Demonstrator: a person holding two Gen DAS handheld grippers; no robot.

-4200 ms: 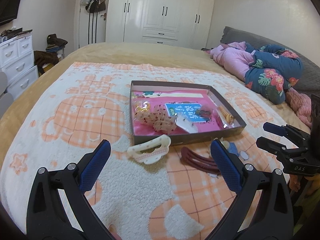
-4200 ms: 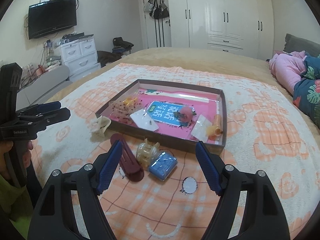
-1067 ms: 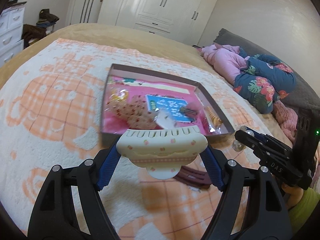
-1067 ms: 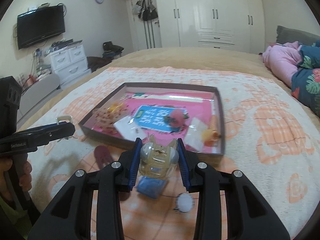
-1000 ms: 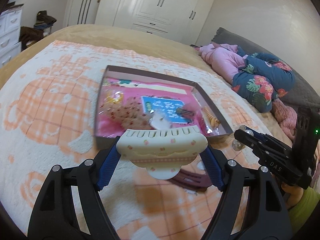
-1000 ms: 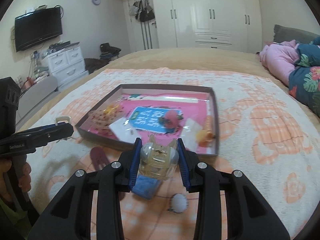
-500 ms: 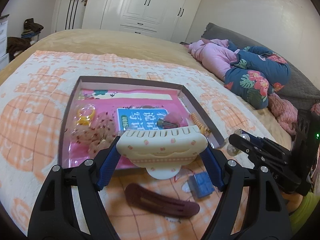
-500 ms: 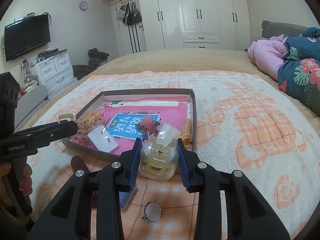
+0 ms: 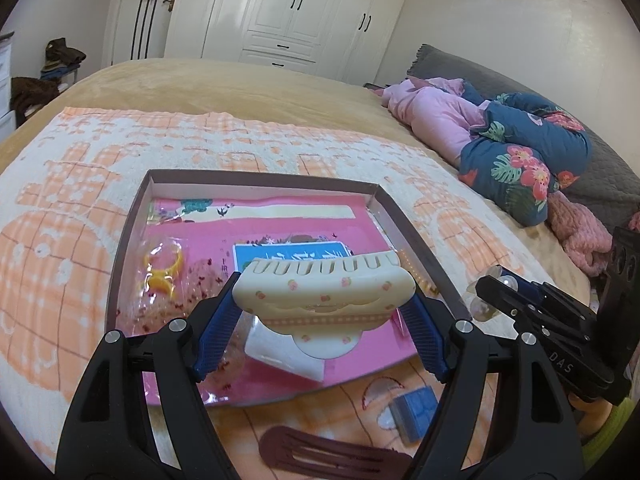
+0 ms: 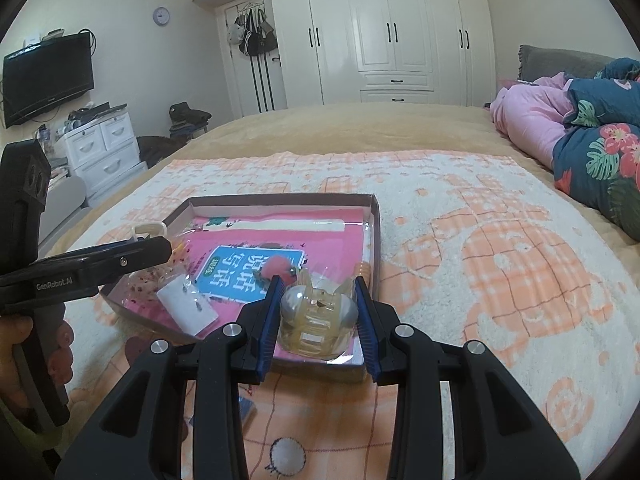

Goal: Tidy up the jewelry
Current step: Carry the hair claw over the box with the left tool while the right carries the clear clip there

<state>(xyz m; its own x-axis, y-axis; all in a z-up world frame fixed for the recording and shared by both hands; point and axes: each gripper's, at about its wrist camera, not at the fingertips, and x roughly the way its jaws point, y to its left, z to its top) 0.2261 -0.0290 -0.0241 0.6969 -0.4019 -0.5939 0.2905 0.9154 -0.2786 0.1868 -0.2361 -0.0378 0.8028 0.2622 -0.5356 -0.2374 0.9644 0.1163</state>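
Observation:
My left gripper (image 9: 322,322) is shut on a wide cream hair claw clip (image 9: 324,294) with small pink dots, held over the near part of the brown tray (image 9: 416,236). In the right wrist view my right gripper (image 10: 318,322) is shut on a clear yellowish claw clip (image 10: 318,318), hanging over the tray's (image 10: 374,216) near right corner. The tray holds a pink sheet, a blue card (image 10: 240,266), a yellow ring (image 9: 162,266) and small packets. On the blanket in front of the tray lie a maroon hair clip (image 9: 332,456) and a blue clip (image 9: 414,406).
The tray sits on an orange and white blanket (image 10: 500,240) spread over a tan bed. Pink and floral bedding (image 9: 516,148) is piled at the right. White wardrobes (image 10: 384,32) stand behind, with drawers (image 10: 106,148) and a television (image 10: 46,78) at the left.
Both grippers have moved forward toward the tray with their clips held. The tray now looks closer and the two clips hang above its near edge.

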